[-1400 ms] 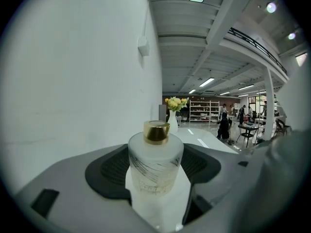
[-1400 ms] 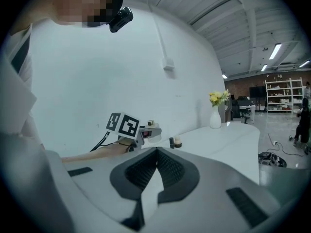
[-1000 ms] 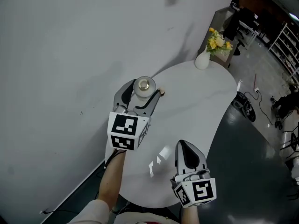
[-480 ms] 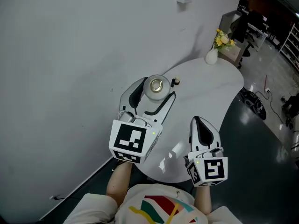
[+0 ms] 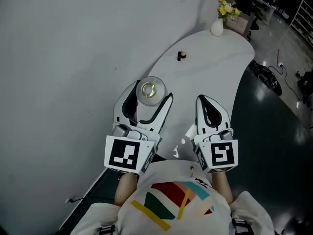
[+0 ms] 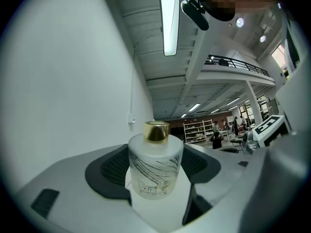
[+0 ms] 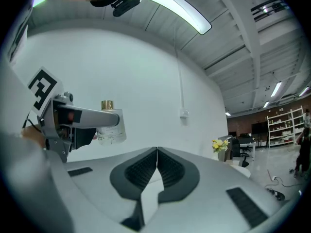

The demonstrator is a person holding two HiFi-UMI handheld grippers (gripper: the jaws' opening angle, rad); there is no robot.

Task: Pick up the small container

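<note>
Over the near end of the white oval table, I hold both grippers. Left gripper: jaws pinching the small frosted-glass container with a gold cap, upright. I judge it lifted clear of the tabletop, so the pick-up looks essentially done, with only a steady hold left. Right gripper: jaws pressed together, nothing between them. Far end: white vase of yellow flowers. Near the wall-side edge: a small dark object, too small to identify.
</note>
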